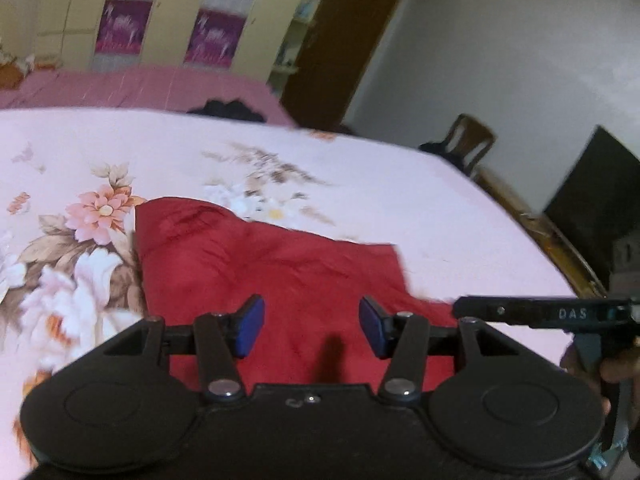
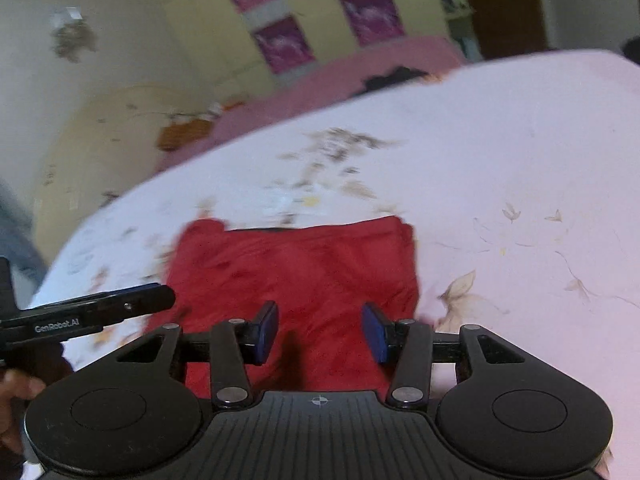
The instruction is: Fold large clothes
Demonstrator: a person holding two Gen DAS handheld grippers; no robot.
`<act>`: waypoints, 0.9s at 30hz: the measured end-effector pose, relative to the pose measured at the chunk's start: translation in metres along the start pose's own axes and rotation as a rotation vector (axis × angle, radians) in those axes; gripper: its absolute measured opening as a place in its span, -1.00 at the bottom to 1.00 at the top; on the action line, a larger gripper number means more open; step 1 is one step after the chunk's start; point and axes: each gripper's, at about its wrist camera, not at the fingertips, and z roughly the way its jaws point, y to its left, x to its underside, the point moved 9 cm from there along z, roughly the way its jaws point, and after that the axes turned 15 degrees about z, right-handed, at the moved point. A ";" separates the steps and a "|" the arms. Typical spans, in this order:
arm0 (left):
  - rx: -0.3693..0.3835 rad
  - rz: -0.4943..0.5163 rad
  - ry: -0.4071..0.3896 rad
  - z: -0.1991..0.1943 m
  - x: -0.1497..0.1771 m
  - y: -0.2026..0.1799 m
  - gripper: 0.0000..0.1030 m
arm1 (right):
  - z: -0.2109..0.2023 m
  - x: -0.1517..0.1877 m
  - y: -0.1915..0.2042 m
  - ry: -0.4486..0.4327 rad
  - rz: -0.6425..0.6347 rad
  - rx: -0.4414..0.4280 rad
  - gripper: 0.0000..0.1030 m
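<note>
Two grippers hover above a wide bed (image 1: 420, 200) covered by a pink flowered sheet, which fills most of both views. At lower centre of each frame lies a red garment (image 1: 272, 276), already folded into a rough rectangle with a wrinkled top. Left gripper (image 1: 312, 330) and right gripper (image 2: 320, 332) both have jaws spread wide, holding nothing. For a neat next fold, each should probably pinch a near corner and lift evenly, keeping edges aligned.

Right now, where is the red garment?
The red garment lies on the floral pink bedsheet, low and central in both wrist views, just ahead of the open left gripper and right gripper.
</note>
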 end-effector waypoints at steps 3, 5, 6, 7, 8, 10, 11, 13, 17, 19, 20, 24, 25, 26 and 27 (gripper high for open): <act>-0.014 0.018 -0.026 -0.031 0.016 -0.025 -0.05 | -0.033 0.029 0.012 -0.002 -0.069 -0.032 -0.09; -0.025 0.045 -0.024 -0.047 0.033 -0.042 -0.10 | -0.046 0.052 0.020 0.015 -0.097 -0.065 -0.09; -0.027 0.061 -0.015 -0.050 0.041 -0.050 -0.14 | -0.050 0.062 0.021 0.022 -0.120 -0.070 -0.10; -0.036 0.081 -0.001 -0.053 0.050 -0.057 -0.15 | -0.052 0.072 0.021 0.029 -0.148 -0.066 -0.10; -0.041 0.102 0.012 -0.055 0.059 -0.065 -0.17 | -0.051 0.080 0.021 0.038 -0.160 -0.059 -0.42; -0.062 0.116 0.027 -0.055 0.071 -0.072 -0.17 | -0.040 0.092 0.013 0.070 -0.146 -0.044 -0.59; -0.078 0.116 0.036 -0.054 0.077 -0.074 -0.17 | -0.037 0.096 0.008 0.073 -0.148 -0.033 -0.59; -0.107 0.100 0.045 -0.053 0.088 -0.076 -0.17 | -0.028 0.104 -0.003 0.091 -0.137 -0.011 -0.59; -0.150 0.104 0.049 -0.046 0.102 -0.074 -0.17 | -0.013 0.122 -0.016 0.121 -0.154 0.029 -0.59; -0.174 0.152 0.069 -0.039 0.108 -0.075 -0.18 | 0.000 0.127 -0.020 0.121 -0.160 0.040 -0.60; -0.176 0.152 0.077 -0.037 0.108 -0.074 -0.18 | 0.002 0.127 -0.021 0.120 -0.151 0.041 -0.60; -0.141 0.089 0.065 -0.055 0.087 -0.067 -0.31 | -0.018 0.107 -0.011 0.099 -0.160 0.039 -0.59; -0.152 0.089 0.019 -0.065 0.076 -0.065 -0.31 | -0.031 0.095 -0.007 0.049 -0.155 0.018 -0.59; -0.160 0.094 -0.016 -0.071 0.064 -0.061 -0.31 | -0.039 0.084 -0.005 0.013 -0.154 0.010 -0.59; -0.162 0.096 -0.037 -0.072 0.053 -0.058 -0.31 | -0.042 0.073 -0.005 -0.017 -0.159 0.021 -0.59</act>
